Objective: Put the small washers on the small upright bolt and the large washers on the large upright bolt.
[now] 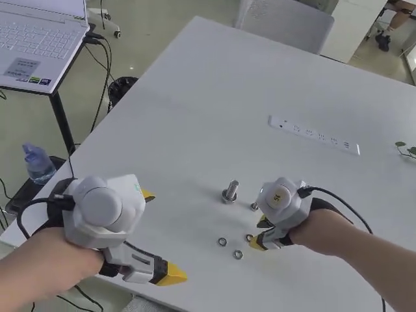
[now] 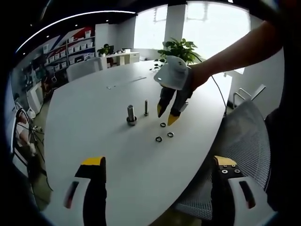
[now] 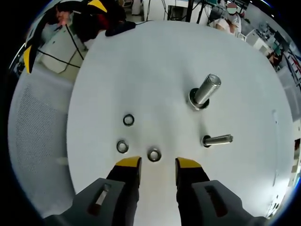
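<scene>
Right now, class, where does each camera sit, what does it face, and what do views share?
Head view: on the head, looking down at the left gripper, right gripper and forearms.
Left gripper view: behind its own jaws, facing the right gripper and arm.
Right gripper view: behind its own jaws, tilted down at three washers.
All share the large bolt and small bolt.

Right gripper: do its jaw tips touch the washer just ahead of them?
Apart. The right gripper view shows bare table between the washer and each tip of the right gripper.
</scene>
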